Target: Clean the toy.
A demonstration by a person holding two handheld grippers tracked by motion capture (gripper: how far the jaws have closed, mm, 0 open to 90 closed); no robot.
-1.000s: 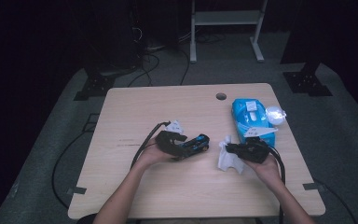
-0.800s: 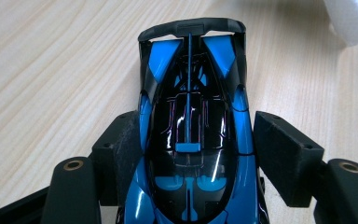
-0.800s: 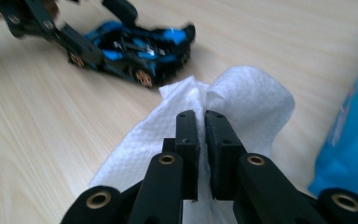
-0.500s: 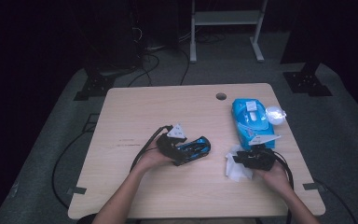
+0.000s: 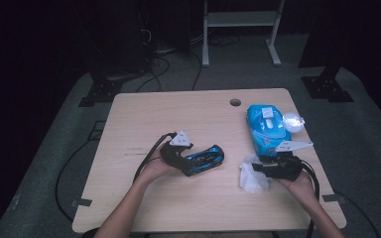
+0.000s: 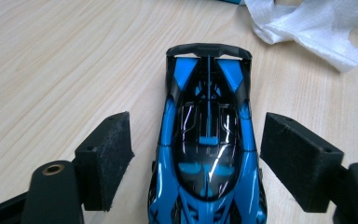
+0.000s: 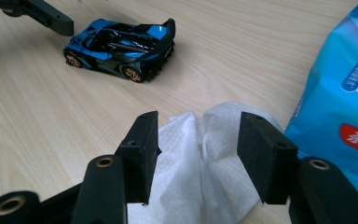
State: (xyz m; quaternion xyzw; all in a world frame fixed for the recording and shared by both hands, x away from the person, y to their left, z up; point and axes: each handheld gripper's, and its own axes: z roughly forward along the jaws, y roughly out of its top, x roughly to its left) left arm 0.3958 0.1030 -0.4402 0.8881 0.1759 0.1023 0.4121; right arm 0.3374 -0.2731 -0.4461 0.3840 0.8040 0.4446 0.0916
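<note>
Both grippers' jaws had just been opening: the left gripper (image 6: pixel 196 154) straddled the toy car (image 6: pixel 207 140) untouched, its nose cut off at six o'clock. The right gripper (image 7: pixel 198 149) stood apart around the crumpled wipe (image 7: pixel 200 168), with the wipes pack (image 7: pixel 345 93) cropped at three o'clock.

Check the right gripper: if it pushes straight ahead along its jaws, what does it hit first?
The crumpled white wipe, already lying between the open jaws of the right gripper. Farther along that line, probably bare table; the blue toy car sits off to one side.

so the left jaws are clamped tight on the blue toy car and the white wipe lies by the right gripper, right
Not quite: the left gripper is not clamped. The left gripper view shows gaps between both pads and the blue toy car; its jaws have just been opening. The white wipe does lie by the right gripper.
</note>
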